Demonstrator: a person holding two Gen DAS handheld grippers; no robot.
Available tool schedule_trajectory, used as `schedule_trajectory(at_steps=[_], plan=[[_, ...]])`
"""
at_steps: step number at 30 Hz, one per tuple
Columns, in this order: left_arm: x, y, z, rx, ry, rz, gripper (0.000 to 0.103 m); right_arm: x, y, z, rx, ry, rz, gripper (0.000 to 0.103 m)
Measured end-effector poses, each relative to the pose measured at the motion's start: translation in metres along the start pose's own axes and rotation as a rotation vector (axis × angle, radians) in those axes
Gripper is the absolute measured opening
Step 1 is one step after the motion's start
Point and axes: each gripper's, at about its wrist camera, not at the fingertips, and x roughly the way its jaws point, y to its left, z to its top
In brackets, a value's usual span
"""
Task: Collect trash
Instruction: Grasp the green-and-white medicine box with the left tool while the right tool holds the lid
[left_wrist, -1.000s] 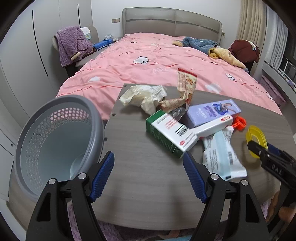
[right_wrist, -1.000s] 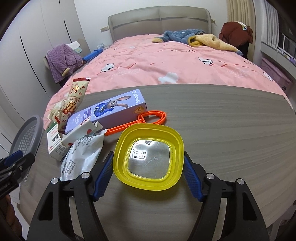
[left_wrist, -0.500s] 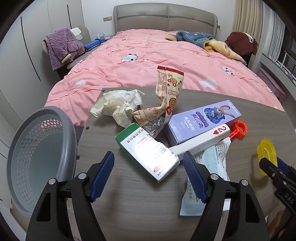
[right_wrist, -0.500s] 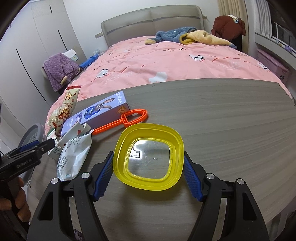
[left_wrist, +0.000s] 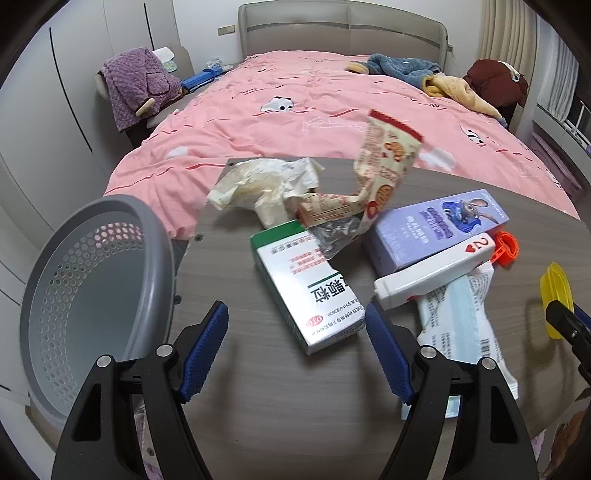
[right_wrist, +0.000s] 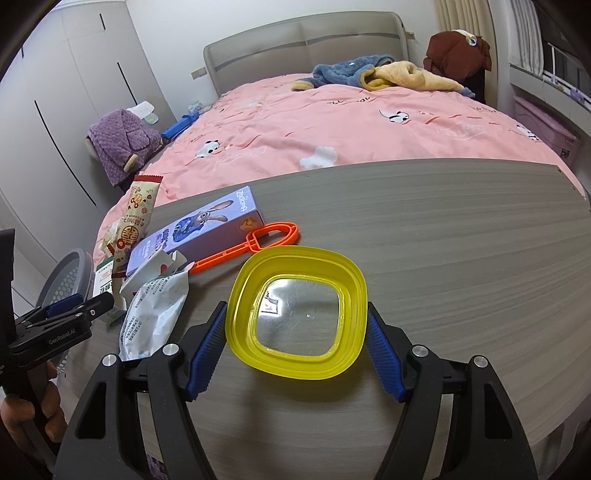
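Observation:
My left gripper (left_wrist: 295, 325) is open, its jaws either side of the near end of a green and white medicine box (left_wrist: 306, 288) on the grey table (left_wrist: 277, 406). Behind the box lie crumpled paper (left_wrist: 266, 188), a red snack wrapper (left_wrist: 380, 173), a purple carton (left_wrist: 439, 229), a white playing-card box (left_wrist: 436, 271) and a white packet (left_wrist: 461, 325). A grey perforated bin (left_wrist: 85, 306) stands at the table's left edge. My right gripper (right_wrist: 295, 325) is open around a yellow lid (right_wrist: 299, 314). An orange plastic handle (right_wrist: 251, 243) lies beyond it.
A pink-covered bed (left_wrist: 332, 122) fills the space behind the table, with clothes (left_wrist: 424, 77) piled near the headboard. A purple garment (left_wrist: 136, 88) hangs on a chair by the wardrobe at left. The right part of the table (right_wrist: 461, 240) is bare wood grain.
My left gripper has come closer to the green and white box, which now sits between its jaws. The right gripper has stayed around the yellow lid.

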Motion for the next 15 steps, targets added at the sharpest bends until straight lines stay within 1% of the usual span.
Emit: schedule_trajectory(at_steps=[8,11,15], plan=[[-0.008,0.026,-0.012,-0.052,0.017,0.017,0.073,-0.001,0.006,0.001,-0.011,-0.004,0.007,0.069],[-0.014,0.03,-0.011,-0.058,0.005,0.007,0.073,-0.002,0.008,0.002,-0.016,-0.007,0.012,0.069],[-0.013,0.027,0.001,-0.053,-0.013,0.001,0.073,-0.002,0.011,0.003,-0.019,-0.007,0.018,0.069]])
